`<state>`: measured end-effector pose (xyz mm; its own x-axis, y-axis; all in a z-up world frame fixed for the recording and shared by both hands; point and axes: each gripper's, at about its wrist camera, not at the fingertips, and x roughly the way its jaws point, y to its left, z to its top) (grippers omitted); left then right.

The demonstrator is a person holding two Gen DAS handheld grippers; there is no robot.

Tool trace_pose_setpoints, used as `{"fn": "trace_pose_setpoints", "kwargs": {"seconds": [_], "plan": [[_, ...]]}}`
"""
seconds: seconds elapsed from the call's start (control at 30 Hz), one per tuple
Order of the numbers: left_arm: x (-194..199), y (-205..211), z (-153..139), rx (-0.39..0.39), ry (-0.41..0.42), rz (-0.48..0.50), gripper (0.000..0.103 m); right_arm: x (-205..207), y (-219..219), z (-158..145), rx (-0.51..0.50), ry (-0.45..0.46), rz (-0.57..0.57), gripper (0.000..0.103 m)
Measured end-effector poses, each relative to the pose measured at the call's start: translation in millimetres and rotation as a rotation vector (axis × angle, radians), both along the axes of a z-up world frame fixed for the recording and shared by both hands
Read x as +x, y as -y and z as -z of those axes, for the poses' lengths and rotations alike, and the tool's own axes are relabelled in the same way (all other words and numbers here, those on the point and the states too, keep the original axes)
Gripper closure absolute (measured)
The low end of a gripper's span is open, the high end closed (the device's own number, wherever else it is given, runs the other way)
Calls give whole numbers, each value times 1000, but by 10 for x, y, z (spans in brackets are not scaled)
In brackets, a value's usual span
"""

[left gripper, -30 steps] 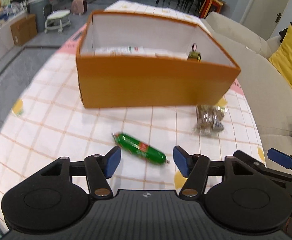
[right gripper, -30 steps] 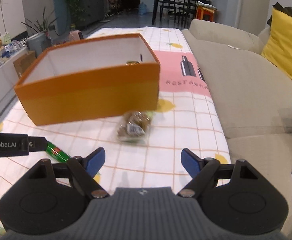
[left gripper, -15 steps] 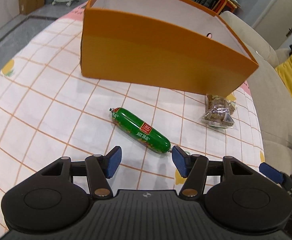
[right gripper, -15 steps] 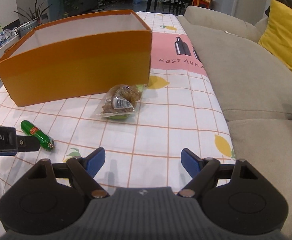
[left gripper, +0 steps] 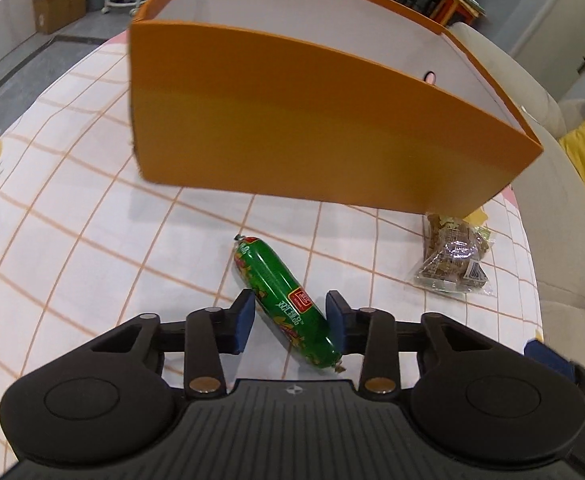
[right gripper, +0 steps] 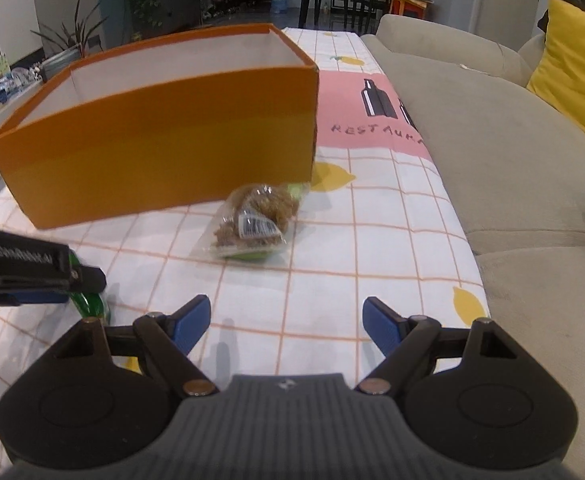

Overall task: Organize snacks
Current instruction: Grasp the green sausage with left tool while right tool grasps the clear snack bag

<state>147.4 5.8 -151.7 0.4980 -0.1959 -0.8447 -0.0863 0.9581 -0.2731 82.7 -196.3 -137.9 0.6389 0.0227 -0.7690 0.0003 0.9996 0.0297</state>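
Left gripper [left gripper: 288,316]: jaws have just been closing, now narrow, astride the green sausage [left gripper: 282,300] lying on the tablecloth [left gripper: 72,220]; pad contact cannot be confirmed. Right gripper [right gripper: 286,322]: jaws wide, nothing between them. Beyond it, clear snack bag [right gripper: 254,222] on the cloth, just before the orange box [right gripper: 164,148].

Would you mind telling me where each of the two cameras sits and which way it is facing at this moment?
Left wrist: on the left gripper, angled down at the green sausage between its just-closing jaws; its own fingers show.
Right wrist: on the right gripper, open, looking at the clear snack bag; its own fingers and the left gripper's finger show.
Shared: the orange box, checked tablecloth, sausage, snack bag, sofa.
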Motion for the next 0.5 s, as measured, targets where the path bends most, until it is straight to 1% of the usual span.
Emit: {"fn": "trace_pose_setpoints", "kwargs": {"seconds": [0.13, 0.23, 0.3, 0.33, 0.4, 0.5], "plan": [[37, 47, -12, 31, 24, 85, 67, 74, -52, -18, 17, 25, -21, 23], [57, 111, -46, 92, 46, 180, 72, 154, -102, -23, 31, 36, -44, 24], [54, 160, -68, 141, 64, 251, 74, 215, -119, -22, 44, 36, -48, 29], [60, 174, -71, 158, 61, 270, 75, 265, -118, -18, 59, 30, -47, 29], [79, 169, -79, 179, 50, 270, 75, 360, -113, -6, 85, 19, -40, 30], [116, 151, -83, 181, 30, 245, 74, 503, -110, 30, 99, 1, -22, 32]]}}
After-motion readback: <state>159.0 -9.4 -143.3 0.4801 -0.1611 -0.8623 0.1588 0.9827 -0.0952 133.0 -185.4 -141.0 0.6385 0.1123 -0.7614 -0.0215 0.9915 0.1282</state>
